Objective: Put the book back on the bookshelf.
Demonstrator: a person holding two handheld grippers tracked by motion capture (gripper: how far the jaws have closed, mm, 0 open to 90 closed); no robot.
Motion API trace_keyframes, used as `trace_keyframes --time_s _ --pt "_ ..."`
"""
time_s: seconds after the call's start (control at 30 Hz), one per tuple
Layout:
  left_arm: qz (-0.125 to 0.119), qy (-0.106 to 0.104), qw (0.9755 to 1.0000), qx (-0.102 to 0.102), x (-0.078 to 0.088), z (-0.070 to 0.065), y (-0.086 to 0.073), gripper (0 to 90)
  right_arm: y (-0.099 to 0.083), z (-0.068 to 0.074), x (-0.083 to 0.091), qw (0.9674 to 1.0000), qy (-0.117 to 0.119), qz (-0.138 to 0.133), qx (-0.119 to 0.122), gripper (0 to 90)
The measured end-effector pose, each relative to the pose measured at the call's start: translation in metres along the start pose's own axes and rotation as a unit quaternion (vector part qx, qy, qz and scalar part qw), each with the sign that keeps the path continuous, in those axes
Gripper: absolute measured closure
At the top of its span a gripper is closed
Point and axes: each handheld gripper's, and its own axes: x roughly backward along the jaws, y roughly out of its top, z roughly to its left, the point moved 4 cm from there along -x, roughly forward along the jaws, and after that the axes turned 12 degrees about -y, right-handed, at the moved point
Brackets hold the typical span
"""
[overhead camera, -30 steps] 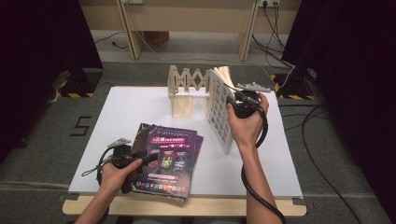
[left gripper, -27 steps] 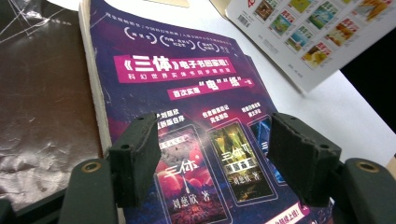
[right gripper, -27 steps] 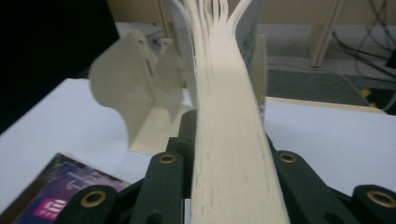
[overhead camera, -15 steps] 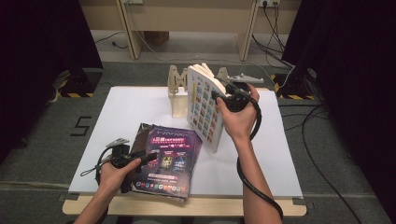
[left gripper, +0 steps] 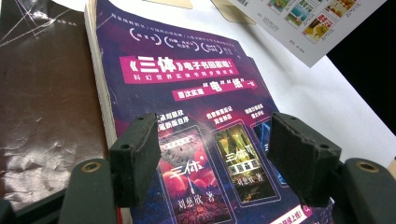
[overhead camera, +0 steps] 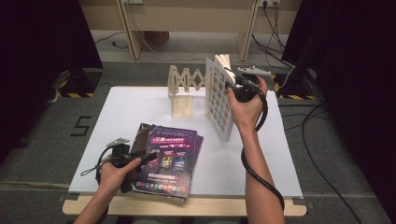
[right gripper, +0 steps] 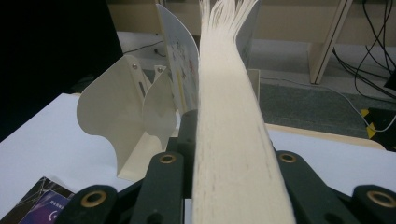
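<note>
White desk (overhead camera: 140, 107): right claw (overhead camera: 236, 86) clamped on thick white-covered book (overhead camera: 218, 100), held upright just right of cream accordion book rack (overhead camera: 184, 91). Left claw (left gripper: 217, 161) jaws apart, over purple-covered book (left gripper: 187, 93) stack.

held book (overhead camera: 218, 98): we see a white cover gridded with colourful thumbnails
flat book (overhead camera: 170, 156): we see purple, magenta banners
rack (overhead camera: 184, 91): we see cream

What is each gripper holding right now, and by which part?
The right gripper clamps the white book by its page edge. The left gripper holds nothing, jaws open above the purple book.
</note>
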Motion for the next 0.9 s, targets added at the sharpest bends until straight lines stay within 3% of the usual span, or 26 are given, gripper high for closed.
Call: trace_keyframes --time_s 0.3,0.63,0.9 --pt "-0.001 -0.002 1.0000 0.000 -0.001 0.000 0.000 32.8 -0.004 -0.007 -0.006 0.9997 -0.015 0.003 -0.018 74.4" --pt "-0.001 -0.004 1.0000 0.000 -0.001 0.000 0.000 32.9 0.005 0.009 -0.014 0.9995 -0.016 -0.009 -0.027 74.4" --pt "-0.004 -0.004 1.0000 -0.001 0.000 0.000 0.000 32.8 0.009 0.018 -0.030 0.9992 -0.026 -0.018 -0.027 74.4"
